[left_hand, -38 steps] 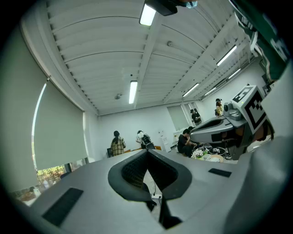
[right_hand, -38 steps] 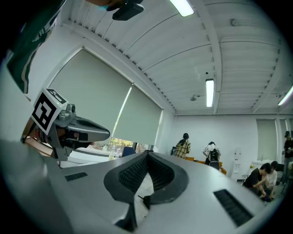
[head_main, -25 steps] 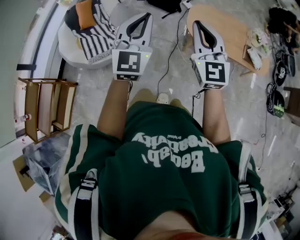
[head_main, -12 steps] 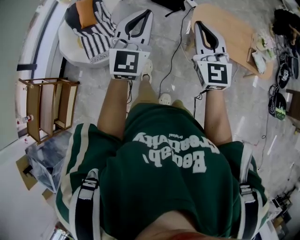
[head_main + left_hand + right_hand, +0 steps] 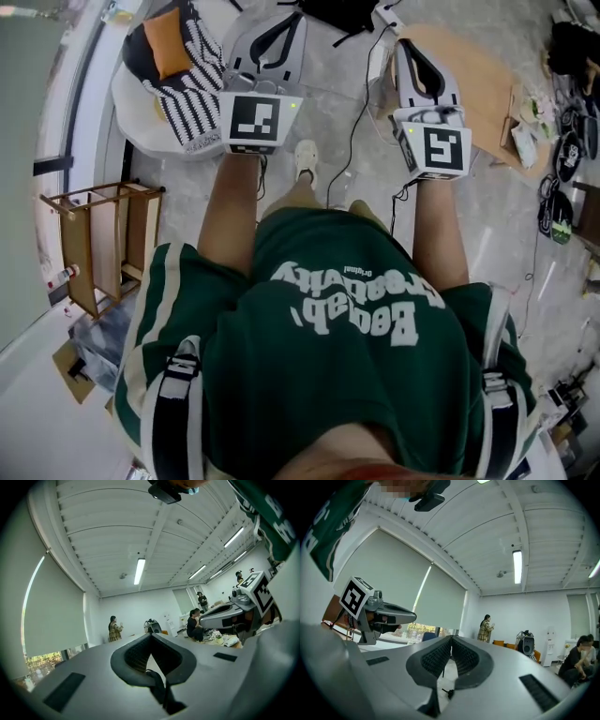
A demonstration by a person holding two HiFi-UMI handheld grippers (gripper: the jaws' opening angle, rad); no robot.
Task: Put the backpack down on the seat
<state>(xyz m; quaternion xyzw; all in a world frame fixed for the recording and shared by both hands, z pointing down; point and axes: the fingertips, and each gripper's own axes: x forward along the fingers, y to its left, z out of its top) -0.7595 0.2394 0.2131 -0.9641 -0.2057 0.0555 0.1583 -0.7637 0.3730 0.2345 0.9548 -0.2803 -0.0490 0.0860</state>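
Observation:
The backpack sits on the person's back, out of sight; only its dark shoulder straps (image 5: 173, 403) show over the green shirt, the other strap (image 5: 497, 412) at the right. The seat (image 5: 141, 108) is a white round chair at the upper left, carrying a striped blanket (image 5: 192, 94) and an orange cushion (image 5: 169, 42). My left gripper (image 5: 298, 17) is held out ahead, just right of the seat, shut and empty. My right gripper (image 5: 401, 44) is level with it, also shut with nothing in it. In the gripper views the left gripper (image 5: 151, 635) and the right gripper (image 5: 451, 639) point up across the room.
A wooden rack (image 5: 103, 239) stands at the left below the seat. A round wooden table (image 5: 478, 75) is at the upper right, with dark gear (image 5: 562, 141) on the floor beyond it. A cable (image 5: 352, 122) runs over the floor between the grippers. A white shoe (image 5: 305, 159) steps forward. People stand far off (image 5: 114, 630).
Both grippers have risen slightly in the head view and stayed shut. A white shoe has stepped forward into sight, and the rack has slid down and back.

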